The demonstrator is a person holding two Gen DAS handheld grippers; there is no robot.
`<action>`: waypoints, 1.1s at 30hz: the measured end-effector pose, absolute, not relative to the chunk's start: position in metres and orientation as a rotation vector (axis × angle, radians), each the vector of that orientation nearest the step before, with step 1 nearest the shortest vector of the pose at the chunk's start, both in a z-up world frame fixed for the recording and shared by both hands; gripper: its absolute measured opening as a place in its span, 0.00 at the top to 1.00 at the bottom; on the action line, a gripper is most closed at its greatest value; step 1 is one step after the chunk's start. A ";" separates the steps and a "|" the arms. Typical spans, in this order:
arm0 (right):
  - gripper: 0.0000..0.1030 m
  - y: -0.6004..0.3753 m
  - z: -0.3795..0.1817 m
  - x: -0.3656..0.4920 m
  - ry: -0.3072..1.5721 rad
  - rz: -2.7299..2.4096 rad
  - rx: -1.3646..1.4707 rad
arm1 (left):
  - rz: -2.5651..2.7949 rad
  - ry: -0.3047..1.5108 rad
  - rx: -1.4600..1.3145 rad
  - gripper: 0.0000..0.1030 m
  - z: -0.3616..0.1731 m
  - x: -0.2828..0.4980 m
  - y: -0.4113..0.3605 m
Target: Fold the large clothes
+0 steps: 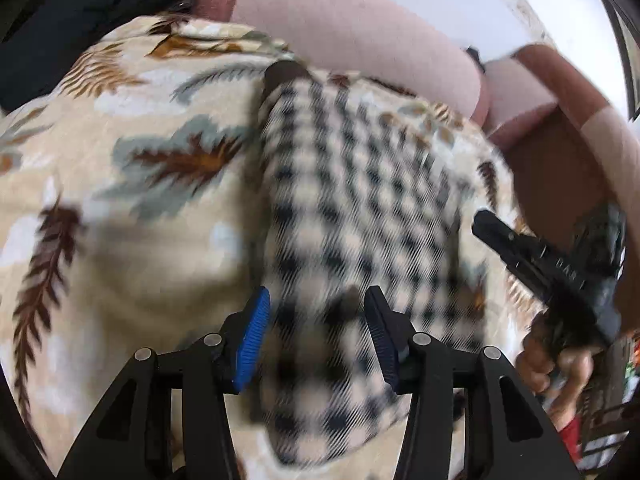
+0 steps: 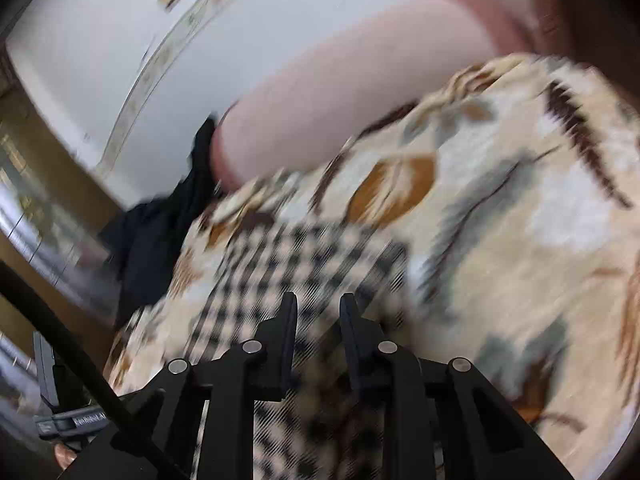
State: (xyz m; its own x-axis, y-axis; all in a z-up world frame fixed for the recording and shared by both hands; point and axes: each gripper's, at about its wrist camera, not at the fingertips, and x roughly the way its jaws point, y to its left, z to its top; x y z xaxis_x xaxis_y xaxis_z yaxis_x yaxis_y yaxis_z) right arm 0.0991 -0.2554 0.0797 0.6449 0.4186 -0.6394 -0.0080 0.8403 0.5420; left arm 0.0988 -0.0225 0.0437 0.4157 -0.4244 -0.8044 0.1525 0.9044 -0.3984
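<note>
A cream and black checked garment [image 1: 352,208] lies on a bed covered by a cream blanket with a leaf print [image 1: 132,168]. In the left wrist view my left gripper [image 1: 316,340] hovers over the garment's near end with its blue-padded jaws apart and nothing between them. My right gripper [image 1: 532,256] shows there at the right, held in a hand. In the right wrist view my right gripper [image 2: 318,320] is above the checked garment [image 2: 296,268], jaws a little apart and holding nothing. The frames are blurred by motion.
A pink pillow or bolster [image 1: 360,32] lies along the far edge of the bed. A dark garment [image 1: 60,12] lies at the far left and also shows in the right wrist view [image 2: 156,232]. A white wall [image 2: 100,40] stands behind.
</note>
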 end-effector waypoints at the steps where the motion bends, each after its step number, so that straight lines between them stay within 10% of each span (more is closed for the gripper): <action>1: 0.76 -0.248 0.073 0.096 0.884 0.282 0.519 | -0.354 1.105 -0.275 0.53 0.036 0.091 -0.019; 12: 0.73 -0.270 0.067 -0.040 1.028 -0.003 0.415 | -0.311 0.936 -0.122 0.43 0.046 0.016 -0.024; 17: 0.46 -0.289 0.087 -0.106 0.809 -0.116 0.447 | -0.219 0.694 0.029 0.32 0.093 -0.023 -0.040; 24: 0.46 -0.285 0.084 -0.106 0.804 -0.245 0.334 | -0.126 0.448 -0.042 0.16 0.149 -0.055 -0.023; 33: 0.55 -0.218 0.103 -0.059 0.764 -0.079 0.163 | -0.175 0.609 -0.056 0.16 0.136 -0.044 -0.015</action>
State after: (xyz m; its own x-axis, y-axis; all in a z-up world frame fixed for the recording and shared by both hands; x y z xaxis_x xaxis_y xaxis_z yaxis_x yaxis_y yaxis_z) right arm -0.0592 -0.2179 0.1030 0.7201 -0.0117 -0.6938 0.1302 0.9844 0.1185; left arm -0.0437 -0.0152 0.1362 0.8058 -0.1801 -0.5641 0.1469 0.9836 -0.1042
